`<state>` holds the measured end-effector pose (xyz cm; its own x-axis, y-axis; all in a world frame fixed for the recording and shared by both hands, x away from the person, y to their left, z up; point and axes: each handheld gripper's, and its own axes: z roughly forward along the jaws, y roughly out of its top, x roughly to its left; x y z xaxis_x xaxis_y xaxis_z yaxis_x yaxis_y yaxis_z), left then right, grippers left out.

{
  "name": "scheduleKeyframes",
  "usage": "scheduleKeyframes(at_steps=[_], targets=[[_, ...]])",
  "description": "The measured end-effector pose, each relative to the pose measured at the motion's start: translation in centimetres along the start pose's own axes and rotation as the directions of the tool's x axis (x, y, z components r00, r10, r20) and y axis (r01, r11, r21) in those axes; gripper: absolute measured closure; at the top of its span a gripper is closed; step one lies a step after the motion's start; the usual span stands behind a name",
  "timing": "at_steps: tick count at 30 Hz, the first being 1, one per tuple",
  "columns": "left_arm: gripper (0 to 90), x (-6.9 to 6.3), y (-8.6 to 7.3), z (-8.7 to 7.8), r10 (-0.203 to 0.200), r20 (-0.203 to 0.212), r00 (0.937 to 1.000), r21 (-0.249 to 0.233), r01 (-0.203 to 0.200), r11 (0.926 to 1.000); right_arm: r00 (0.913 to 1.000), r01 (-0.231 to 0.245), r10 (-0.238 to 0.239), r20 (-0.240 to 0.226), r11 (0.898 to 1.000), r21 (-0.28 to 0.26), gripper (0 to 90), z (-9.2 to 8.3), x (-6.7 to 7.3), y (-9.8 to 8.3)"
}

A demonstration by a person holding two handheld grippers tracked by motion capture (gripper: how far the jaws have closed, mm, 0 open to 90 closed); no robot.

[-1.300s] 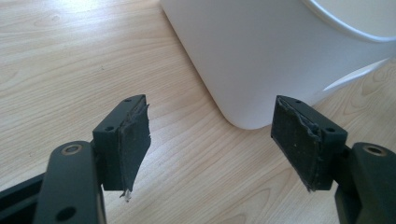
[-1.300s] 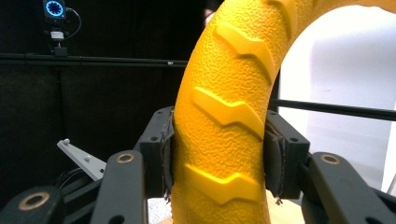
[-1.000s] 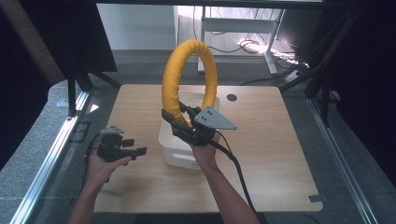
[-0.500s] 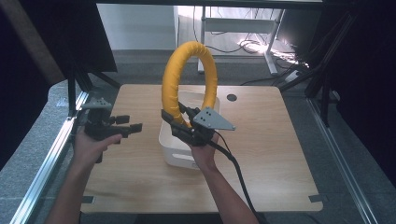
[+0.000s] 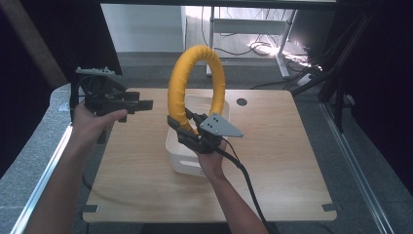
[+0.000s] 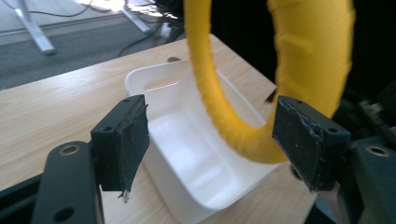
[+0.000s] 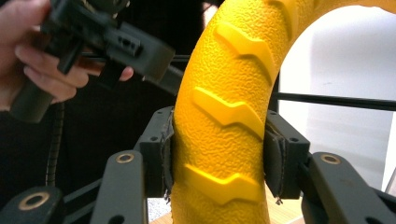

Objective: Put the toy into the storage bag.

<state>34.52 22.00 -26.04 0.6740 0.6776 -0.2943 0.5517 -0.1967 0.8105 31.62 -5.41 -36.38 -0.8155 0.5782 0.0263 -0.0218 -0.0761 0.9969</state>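
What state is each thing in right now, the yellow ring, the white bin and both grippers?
Yellow ring: upright, arched over the bin, clamped at one end.
White bin: on the table, upright, nothing lying in it.
Right gripper: shut on the ring.
Left gripper: open, holding nothing, raised at the table's left edge.

Nothing here can be read: no lettering, label, brand, number or sign stands on anything in sight.
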Motion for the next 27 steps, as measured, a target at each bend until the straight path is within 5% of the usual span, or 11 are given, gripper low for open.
scheduleKeyframes(at_steps=[3,10,25,27], targets=[[26.5,-0.7,0.9,0.3,0.020,0.003,0.9998,0.009,-0.020,0.9998,0.9993,-0.003,0.004,0.038,1.000,-0.016,50.9,0.2,0.3,-0.2],[26.1,-2.6,3.5,1.0,0.053,0.024,0.9983,0.024,-0.054,0.9983,0.9992,0.003,-0.002,0.041,1.000,-0.013,50.9,0.3,0.4,-0.3],[25.3,-3.8,6.6,3.3,0.044,0.052,0.9977,0.080,-0.048,0.9956,0.9990,0.015,-0.015,0.043,1.000,-0.005,50.8,0.5,0.5,-0.6],[24.7,-3.9,7.0,3.7,0.040,0.054,0.9977,0.090,-0.044,0.9950,0.9998,0.019,-0.019,0.007,1.000,0.009,50.9,0.4,0.3,-0.6]])
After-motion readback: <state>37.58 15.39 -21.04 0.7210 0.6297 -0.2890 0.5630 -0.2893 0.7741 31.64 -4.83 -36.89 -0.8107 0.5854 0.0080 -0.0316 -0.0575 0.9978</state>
